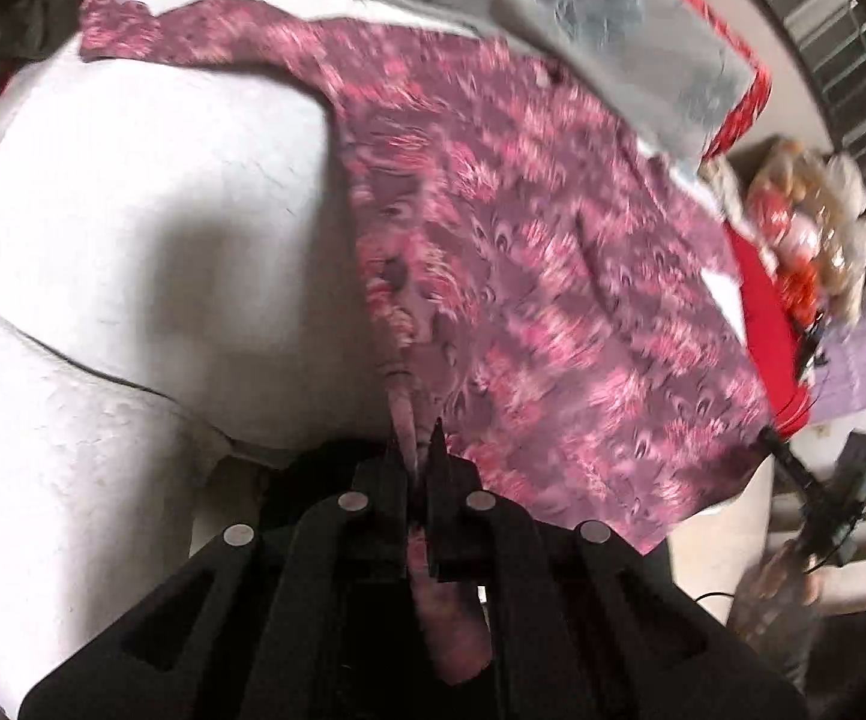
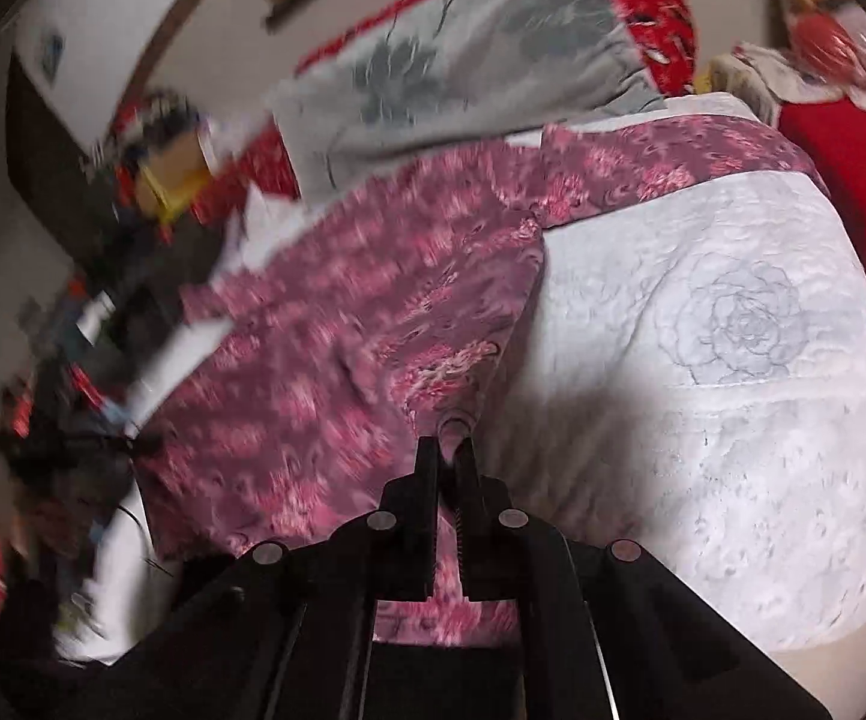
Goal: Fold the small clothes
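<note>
A maroon and pink patterned garment [image 1: 523, 276] lies spread over a white bed cover [image 1: 150, 192]. My left gripper [image 1: 417, 441] is shut on a bunched edge of the garment, with cloth hanging between the jaws. In the right wrist view the same garment [image 2: 336, 348] stretches up and left over the white cover [image 2: 733, 396], one sleeve running to the upper right. My right gripper [image 2: 448, 447] is shut on another edge of it. Both views are blurred by motion.
A grey flowered blanket [image 1: 583, 24] over a red patterned one lies beyond the garment, also in the right wrist view [image 2: 463, 66]. Red cloth and stuffed items [image 1: 793, 222] sit at the right. Cluttered dark objects [image 2: 102, 312] stand to the left of the bed.
</note>
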`<state>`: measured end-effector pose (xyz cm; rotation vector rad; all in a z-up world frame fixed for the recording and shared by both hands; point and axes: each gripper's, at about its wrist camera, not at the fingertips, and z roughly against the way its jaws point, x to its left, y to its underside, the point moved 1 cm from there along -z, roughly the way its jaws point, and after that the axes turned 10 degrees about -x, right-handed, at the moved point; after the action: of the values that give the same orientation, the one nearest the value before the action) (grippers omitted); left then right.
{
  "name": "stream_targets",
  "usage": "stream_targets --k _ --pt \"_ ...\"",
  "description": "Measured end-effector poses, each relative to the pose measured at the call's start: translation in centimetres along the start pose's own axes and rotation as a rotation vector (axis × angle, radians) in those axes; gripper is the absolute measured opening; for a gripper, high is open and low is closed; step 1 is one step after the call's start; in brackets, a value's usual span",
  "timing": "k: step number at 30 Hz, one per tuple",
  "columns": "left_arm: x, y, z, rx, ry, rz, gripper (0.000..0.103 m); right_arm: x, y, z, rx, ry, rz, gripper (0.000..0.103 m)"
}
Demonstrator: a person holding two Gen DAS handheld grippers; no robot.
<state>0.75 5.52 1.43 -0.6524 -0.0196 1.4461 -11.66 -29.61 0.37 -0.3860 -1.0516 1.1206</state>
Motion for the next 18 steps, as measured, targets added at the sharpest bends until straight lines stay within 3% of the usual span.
stream_targets --k 3,7,9,11,13,14,15,17,18 --pt "2.0 -0.2 -1.6 0.015 -0.066 -0.004 0.002 -1.2 0.1 0.4 -0.005 -0.014 -0.088 0.004" --pt "4.0 1.6 -5.9 0.127 -0.196 0.02 0.003 -4.7 2.7 -2.4 0.091 0.096 -0.175 0.004" --pt "4.7 2.5 -6.2 0.15 -0.253 0.003 0.003 -6.0 4.0 -4.3 0.157 0.16 -0.185 0.004" --pt "4.6 2.0 -5.6 0.123 -0.258 -0.011 0.003 -6.5 4.3 -5.1 0.209 0.215 -0.185 0.005" --pt "4.0 0.4 -3.9 0.046 -0.265 -0.051 0.007 -6.7 2.9 -4.7 0.175 0.2 -0.182 0.01" --pt "3.1 -0.9 -3.4 0.003 -0.269 -0.082 0.016 -7.0 1.3 -4.1 0.121 0.199 -0.191 0.01" --pt "2.3 -2.1 -3.1 -0.03 -0.263 -0.102 0.034 -7.8 -0.4 -3.8 0.073 0.205 -0.214 0.012" --pt "0.8 -3.7 -3.5 -0.077 -0.254 -0.13 0.059 -10.1 -3.3 -3.3 -0.013 0.218 -0.285 0.027" --pt "-0.6 -4.9 -4.4 -0.102 -0.246 -0.147 0.061 -11.5 -4.9 -3.1 -0.062 0.23 -0.323 0.032"
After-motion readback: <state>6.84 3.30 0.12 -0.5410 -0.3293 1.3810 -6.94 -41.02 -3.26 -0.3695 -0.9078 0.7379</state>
